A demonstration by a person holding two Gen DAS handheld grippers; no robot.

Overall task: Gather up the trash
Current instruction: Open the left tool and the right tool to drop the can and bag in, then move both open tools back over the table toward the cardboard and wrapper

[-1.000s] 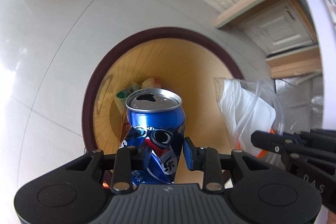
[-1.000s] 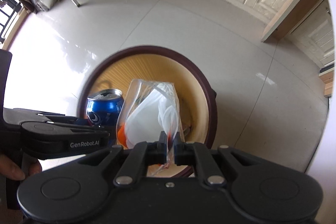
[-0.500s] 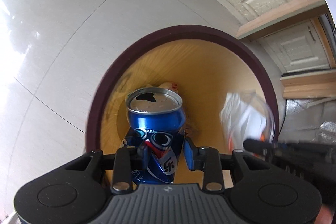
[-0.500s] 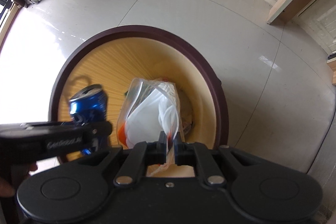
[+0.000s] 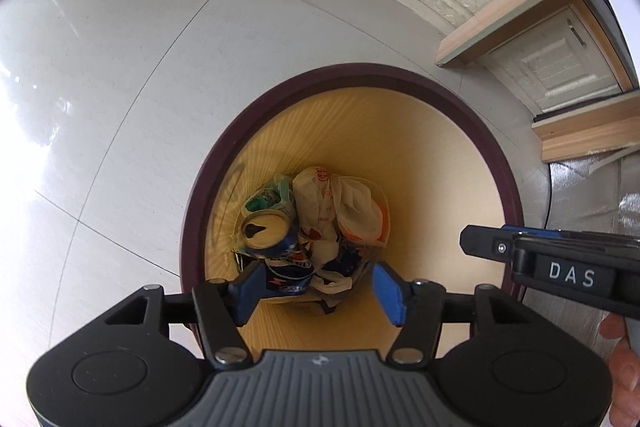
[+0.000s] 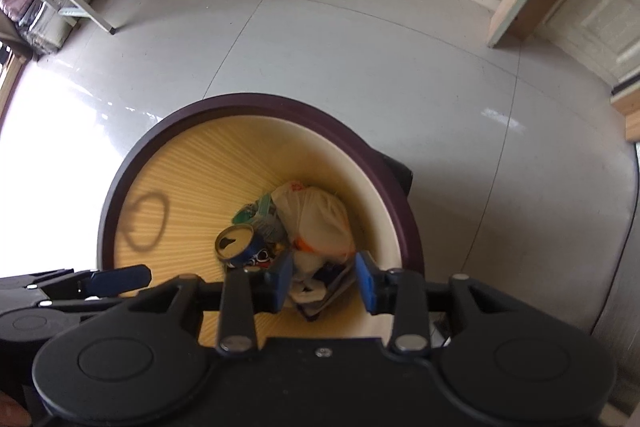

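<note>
Left wrist view: left gripper [image 5: 316, 287] is hanging over the trash bin [image 5: 496, 155], fingers [image 5: 248, 287] spread and gripping nothing, having just been opening. Blue soda can [image 5: 270, 235] is lying at the bin bottom, just ahead of the left-side finger, apart from it, leaning against the trash pile. White plastic bag [image 5: 356, 211] is sitting ahead of the gap, beside the can. Right gripper [image 5: 480, 241] is poking in from the right edge over the bin rim. Right wrist view: right gripper [image 6: 324, 279] is pointing down into the same bin [image 6: 128, 163], fingers [image 6: 366, 279] also parted with nothing between them, having just been opening. Bag [image 6: 320, 223] is resting at the bottom just ahead of the gap; can [image 6: 240, 247] is lying ahead-left of the left-side finger. Left gripper [image 6: 120, 277] is showing at the left edge, above the bin's near wall.
</note>
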